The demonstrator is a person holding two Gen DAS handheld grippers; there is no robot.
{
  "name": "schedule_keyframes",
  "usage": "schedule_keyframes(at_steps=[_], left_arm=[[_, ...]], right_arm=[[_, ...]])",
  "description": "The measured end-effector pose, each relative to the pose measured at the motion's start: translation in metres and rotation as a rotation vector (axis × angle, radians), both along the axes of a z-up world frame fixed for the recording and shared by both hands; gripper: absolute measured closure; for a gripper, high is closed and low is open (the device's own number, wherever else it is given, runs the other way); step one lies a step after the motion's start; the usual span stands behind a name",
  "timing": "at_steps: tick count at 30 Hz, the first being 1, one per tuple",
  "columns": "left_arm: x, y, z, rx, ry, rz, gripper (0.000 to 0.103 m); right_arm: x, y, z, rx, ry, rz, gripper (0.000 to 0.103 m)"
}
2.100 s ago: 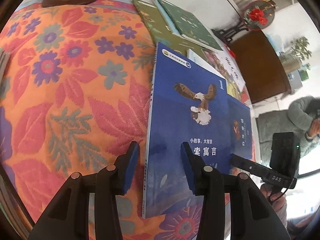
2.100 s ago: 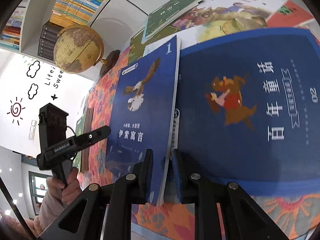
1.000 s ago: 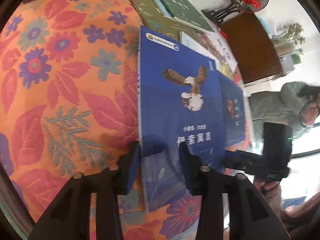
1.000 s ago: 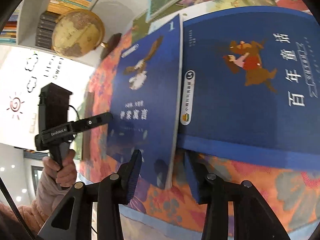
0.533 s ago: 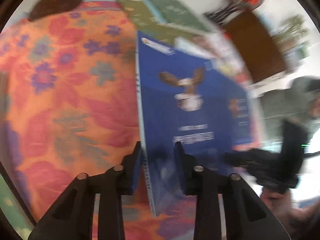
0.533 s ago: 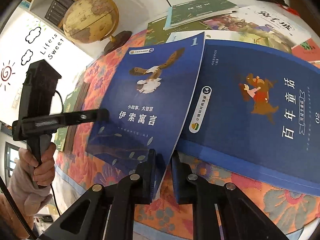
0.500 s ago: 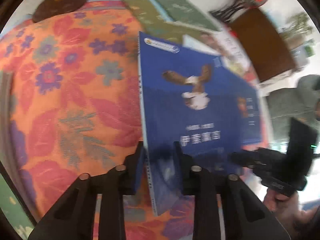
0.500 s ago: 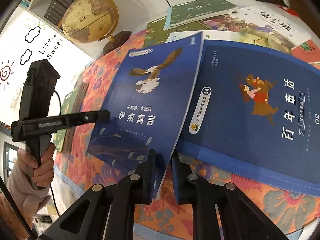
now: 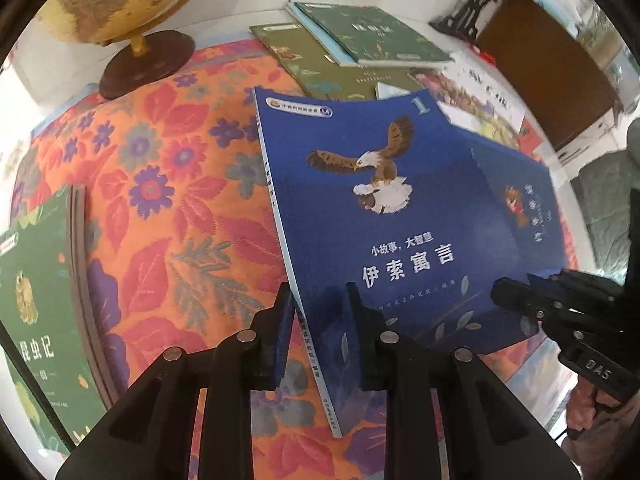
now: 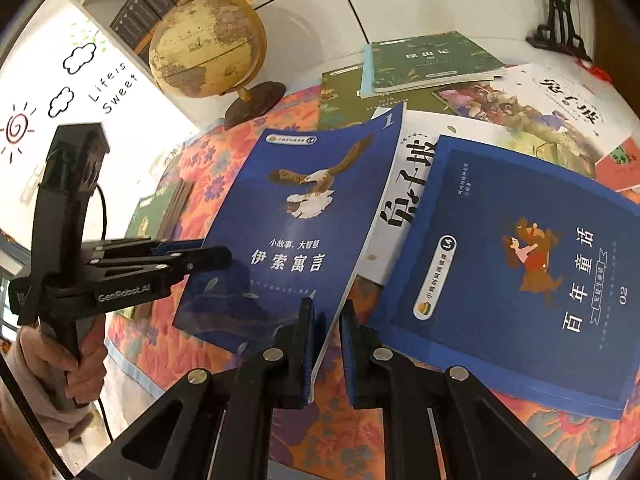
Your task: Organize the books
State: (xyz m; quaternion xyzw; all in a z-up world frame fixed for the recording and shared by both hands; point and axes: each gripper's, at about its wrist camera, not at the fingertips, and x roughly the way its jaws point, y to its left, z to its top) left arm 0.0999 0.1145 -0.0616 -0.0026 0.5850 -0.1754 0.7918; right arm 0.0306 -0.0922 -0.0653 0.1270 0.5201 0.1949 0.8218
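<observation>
Two grippers share one thin blue paperback with an eagle on its cover (image 9: 380, 208), so uneven pulls could bend or tear it, or let it slide free. Left gripper (image 9: 318, 332) pinches its spine edge at lower centre; right gripper (image 10: 326, 344) pinches the opposite lower corner. It hangs tilted above the orange floral tablecloth (image 9: 168, 208).

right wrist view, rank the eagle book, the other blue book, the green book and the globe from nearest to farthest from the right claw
1. eagle book: clamped in the right claw at its lower right corner.
2. other blue book: flat on the cloth, just right of the claw.
3. green book: top of the pile, far side, right of centre.
4. globe: back left, by the shelf.
</observation>
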Motion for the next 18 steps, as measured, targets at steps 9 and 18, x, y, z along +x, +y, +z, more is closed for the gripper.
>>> schedule_keyframes(at_steps=[9,18], left_arm=[[-0.007,0.005,0.022,-0.013,-0.048,0.020,0.082],[-0.011,0.022,0.038,-0.050,-0.069,0.053,0.082]], right_arm=[[-0.003,0.014,0.012,-0.010,-0.043,0.032,0.091],[-0.006,0.027,0.032,-0.020,-0.106,0.066,0.091]])
